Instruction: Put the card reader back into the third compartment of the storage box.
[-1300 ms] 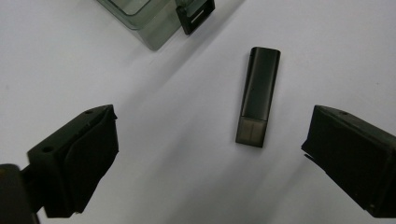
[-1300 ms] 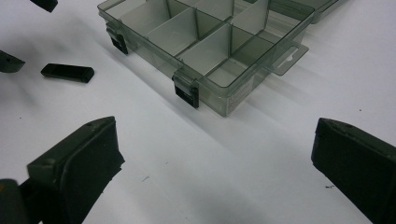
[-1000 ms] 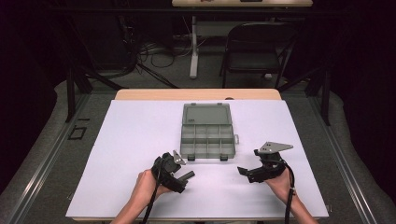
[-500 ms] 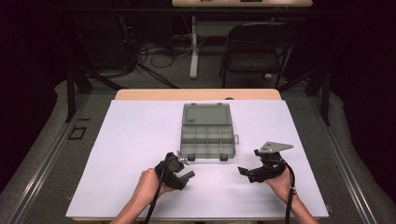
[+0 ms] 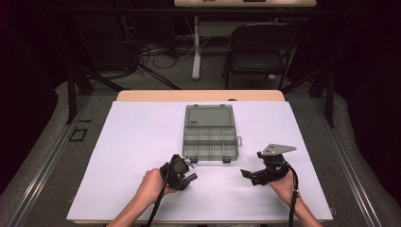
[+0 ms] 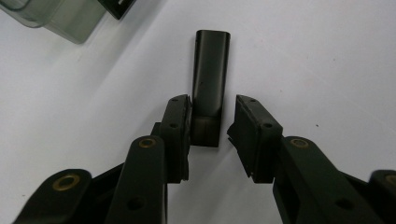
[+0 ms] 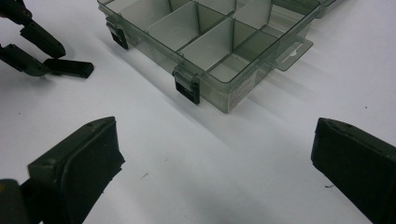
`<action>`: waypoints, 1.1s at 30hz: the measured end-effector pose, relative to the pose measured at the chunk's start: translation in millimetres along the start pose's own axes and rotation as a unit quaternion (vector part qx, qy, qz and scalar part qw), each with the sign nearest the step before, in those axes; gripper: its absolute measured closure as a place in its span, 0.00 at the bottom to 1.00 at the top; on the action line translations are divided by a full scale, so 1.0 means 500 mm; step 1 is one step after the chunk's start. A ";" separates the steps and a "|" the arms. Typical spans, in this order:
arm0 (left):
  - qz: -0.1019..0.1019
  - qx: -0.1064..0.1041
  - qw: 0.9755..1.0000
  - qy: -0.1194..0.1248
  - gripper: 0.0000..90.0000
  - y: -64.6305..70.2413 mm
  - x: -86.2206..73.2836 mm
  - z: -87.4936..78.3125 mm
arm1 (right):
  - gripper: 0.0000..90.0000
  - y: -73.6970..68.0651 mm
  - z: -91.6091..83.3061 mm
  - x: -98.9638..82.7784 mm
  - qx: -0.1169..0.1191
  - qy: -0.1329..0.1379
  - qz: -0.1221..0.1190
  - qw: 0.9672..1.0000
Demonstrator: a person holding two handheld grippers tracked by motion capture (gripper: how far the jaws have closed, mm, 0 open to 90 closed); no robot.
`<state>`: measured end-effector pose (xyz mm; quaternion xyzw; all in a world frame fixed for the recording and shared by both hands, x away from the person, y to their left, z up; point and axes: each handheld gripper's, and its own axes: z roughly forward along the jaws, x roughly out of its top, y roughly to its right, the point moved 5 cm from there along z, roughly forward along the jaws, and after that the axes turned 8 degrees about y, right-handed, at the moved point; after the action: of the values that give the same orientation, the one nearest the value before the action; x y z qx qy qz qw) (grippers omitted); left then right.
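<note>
A small black oblong piece [image 6: 211, 79] lies on the white table sheet [image 5: 137, 142], just near of the box's front left corner. My left gripper [image 6: 212, 109] straddles its near end. The jaws have just been closing: the left pad [image 6: 180, 123] touches the piece, while a narrow gap still shows at the right pad [image 6: 254, 128]. In the high view the left gripper [image 5: 189, 178] sits low over the sheet. My right gripper [image 5: 247, 175] hovers open to the right, nothing between its jaws [image 7: 215, 140]. It looks toward the piece [image 7: 70, 68] and the left gripper [image 7: 28, 51].
A translucent grey organizer box [image 5: 210, 137] lies open mid-table, lid [image 5: 209, 116] folded back, its compartments [image 7: 210, 42] showing nothing inside and black latches along the front. A dark folding chair [image 5: 260, 52] and a table leg stand beyond the far edge.
The left gripper's jaws look narrower around the black piece. Both hands stay about where they were.
</note>
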<state>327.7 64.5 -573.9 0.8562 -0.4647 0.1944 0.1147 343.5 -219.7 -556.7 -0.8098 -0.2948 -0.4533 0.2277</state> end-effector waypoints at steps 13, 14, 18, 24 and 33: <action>0.000 -0.018 1.000 -0.020 0.80 -0.011 0.010 0.010 | 0.01 -0.001 0.000 -0.002 0.003 -0.003 -0.001 1.000; 0.002 -0.018 1.000 -0.023 0.80 -0.011 0.011 0.010 | 0.01 -0.001 0.001 -0.002 0.003 -0.003 -0.001 1.000; 0.004 -0.018 0.999 -0.030 0.80 -0.010 0.013 0.011 | 0.01 -0.001 0.001 -0.003 0.004 -0.004 -0.001 1.000; 0.013 -0.019 0.999 -0.032 0.81 -0.010 0.015 0.011 | 0.01 -0.001 0.002 -0.003 0.004 -0.003 -0.004 1.000; 0.010 -0.028 0.999 -0.020 0.82 -0.014 0.011 0.005 | 0.01 0.002 0.000 -0.003 0.003 -0.002 -0.001 1.000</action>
<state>337.0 63.2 -574.0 0.8514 -0.4810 0.1656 0.1278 343.5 -220.8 -558.2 -0.8097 -0.2978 -0.4508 0.2292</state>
